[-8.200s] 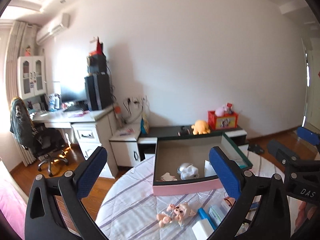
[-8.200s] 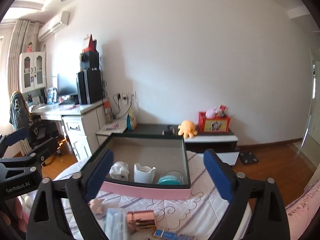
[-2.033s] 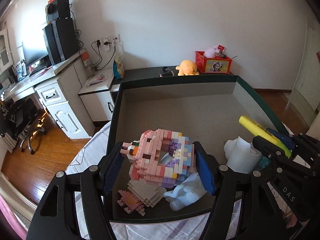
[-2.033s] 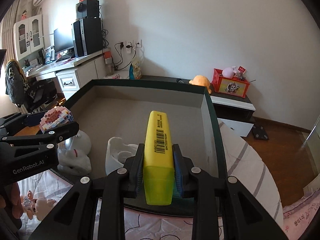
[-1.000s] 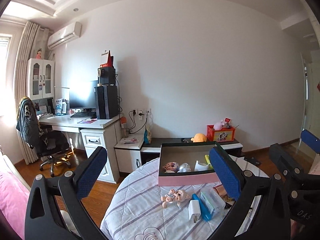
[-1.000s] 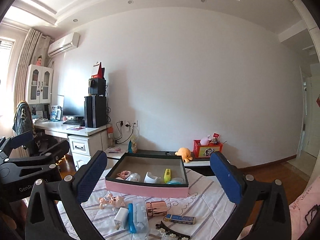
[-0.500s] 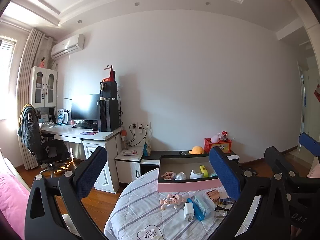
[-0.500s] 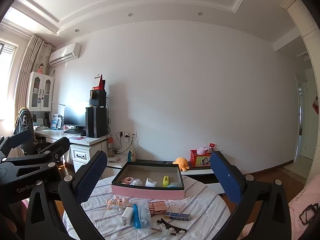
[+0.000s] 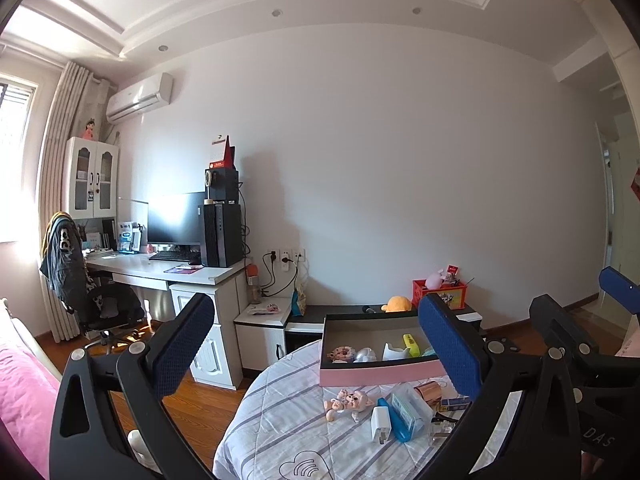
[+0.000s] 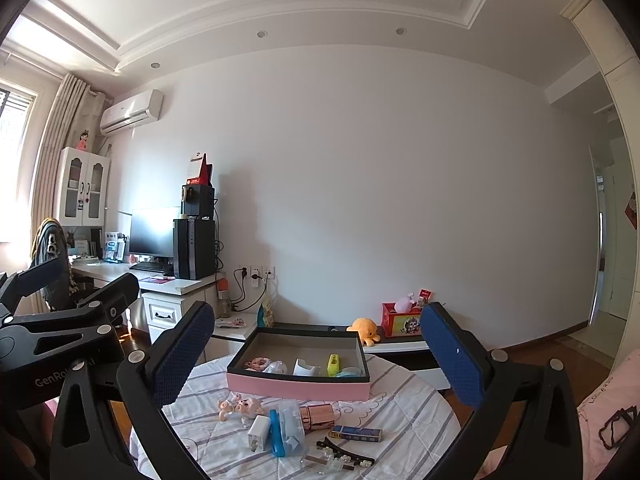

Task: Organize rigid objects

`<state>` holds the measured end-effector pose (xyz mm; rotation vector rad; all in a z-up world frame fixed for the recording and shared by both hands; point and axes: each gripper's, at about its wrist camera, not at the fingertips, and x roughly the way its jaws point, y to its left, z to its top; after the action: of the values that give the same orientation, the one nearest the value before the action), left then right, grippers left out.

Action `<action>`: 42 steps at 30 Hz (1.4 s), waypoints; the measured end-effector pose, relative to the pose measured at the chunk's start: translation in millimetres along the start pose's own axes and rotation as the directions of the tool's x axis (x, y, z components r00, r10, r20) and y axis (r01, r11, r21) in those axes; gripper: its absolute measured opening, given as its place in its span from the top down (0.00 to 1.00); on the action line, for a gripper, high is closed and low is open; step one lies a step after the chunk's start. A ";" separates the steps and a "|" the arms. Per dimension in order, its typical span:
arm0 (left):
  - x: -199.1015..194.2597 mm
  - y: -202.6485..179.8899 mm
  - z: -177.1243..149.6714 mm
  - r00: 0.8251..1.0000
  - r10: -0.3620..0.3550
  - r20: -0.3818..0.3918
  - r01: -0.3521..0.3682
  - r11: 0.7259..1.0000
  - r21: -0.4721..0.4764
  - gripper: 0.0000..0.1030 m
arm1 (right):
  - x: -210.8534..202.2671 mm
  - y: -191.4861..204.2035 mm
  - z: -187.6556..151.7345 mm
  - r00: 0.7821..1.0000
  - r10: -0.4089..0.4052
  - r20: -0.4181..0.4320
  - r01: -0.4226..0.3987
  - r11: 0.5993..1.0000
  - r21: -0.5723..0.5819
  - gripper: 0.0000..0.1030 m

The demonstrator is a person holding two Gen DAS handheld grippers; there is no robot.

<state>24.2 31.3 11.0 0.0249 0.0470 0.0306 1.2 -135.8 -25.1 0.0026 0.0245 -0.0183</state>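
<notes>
A pink-sided box [image 10: 298, 386] [image 9: 376, 376] stands on the round table. Inside it lie a pink brick donut [image 10: 258, 363], a white cup [image 10: 306, 367] and a yellow highlighter [image 10: 333, 364] [image 9: 411, 343]. In front of the box lie a small pig figure [image 10: 238, 405] [image 9: 352, 400], a white charger [image 10: 258, 438], a blue case [image 10: 286, 426], a rose-gold item [image 10: 318, 416], a dark blue bar [image 10: 356, 434] and a black hair clip [image 10: 344, 454]. My left gripper [image 9: 316, 352] and right gripper [image 10: 316, 356] are both open, empty and held far back from the table.
The table has a striped white cloth [image 10: 400, 408]. A white desk [image 9: 168, 276] with monitor and chair stands at the left. A low cabinet [image 10: 400, 346] behind the table carries an orange plush and a red box. Pink bedding [image 9: 24, 392] lies at the lower left.
Two seconds ago both grippers held things over the box, brick donut in the left, highlighter in the right. Both lie in the box now; the grippers are open and have pulled back and up.
</notes>
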 end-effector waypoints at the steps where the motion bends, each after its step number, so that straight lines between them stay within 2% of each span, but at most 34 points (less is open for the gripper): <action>1: -0.2 0.1 0.0 1.000 0.000 0.003 0.000 1.000 -0.002 0.00 | -0.2 0.3 0.2 1.000 0.000 0.000 0.000 1.000 0.000 0.00; 23: 3.1 -3.3 -5.8 1.000 -0.004 -0.019 0.004 1.000 0.001 0.00 | 1.9 -2.7 0.5 1.000 -0.005 -0.023 0.005 1.000 0.007 0.00; 29: 18.2 -10.0 -17.3 0.998 -0.023 -0.063 0.024 1.000 0.013 0.00 | 12.2 -6.5 -9.2 0.998 -0.012 -0.059 0.012 1.000 0.008 0.00; 32: 35.2 -14.5 -31.6 0.991 -0.057 -0.123 0.058 0.998 0.007 0.00 | 23.9 -11.9 -22.0 0.995 -0.026 -0.100 0.027 1.000 0.008 0.00; 34: 52.1 -17.9 -47.4 0.979 -0.080 -0.188 0.080 0.997 -0.007 0.00 | 36.3 -16.8 -34.3 0.989 -0.043 -0.142 0.044 0.999 0.001 0.00; 36: 73.1 -23.6 -68.5 0.955 -0.102 -0.278 0.102 0.995 -0.014 0.00 | 50.8 -20.1 -50.4 0.979 -0.055 -0.197 0.054 0.998 -0.011 0.00; 38: 93.7 -29.2 -92.3 0.924 -0.128 -0.361 0.126 0.992 -0.027 0.00 | 66.5 -25.6 -68.7 0.963 -0.069 -0.261 0.067 0.998 -0.019 0.00; 42: 131.9 -41.5 -138.2 0.839 -0.158 -0.521 0.152 0.987 -0.054 0.00 | 89.9 -39.9 -99.3 0.932 -0.085 -0.352 0.086 0.996 -0.014 0.00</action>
<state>150.6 -2.7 -134.2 0.0008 0.6006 -0.1270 87.9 -177.1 -126.7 0.0063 0.3847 -0.1053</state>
